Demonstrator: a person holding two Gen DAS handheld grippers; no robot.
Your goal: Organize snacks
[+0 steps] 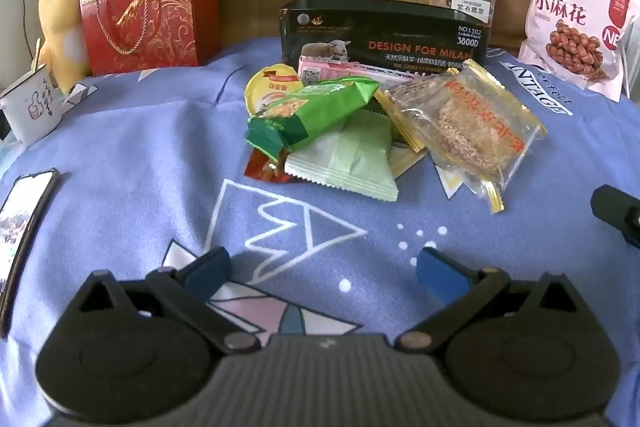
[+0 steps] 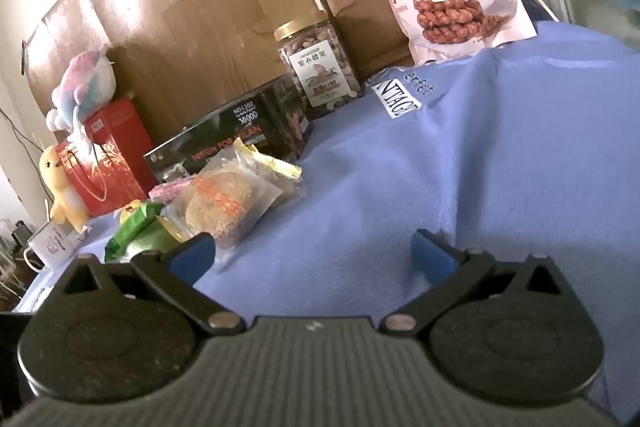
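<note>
Nothing looks sorted yet: the loose snacks lie heaped on the blue-clothed surface (image 1: 120,147), just near of the black box (image 1: 384,27). The green packet (image 1: 316,107) and sesame-cake packet (image 1: 468,119) sit on top. The left claw (image 1: 324,269) and right claw (image 2: 314,255) are both spread and empty, short of the pile.

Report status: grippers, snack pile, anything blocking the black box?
Left gripper open, empty. Right gripper open, empty. Snack pile untouched on blue cloth, heaped against black box. No obstruction on approach.
</note>
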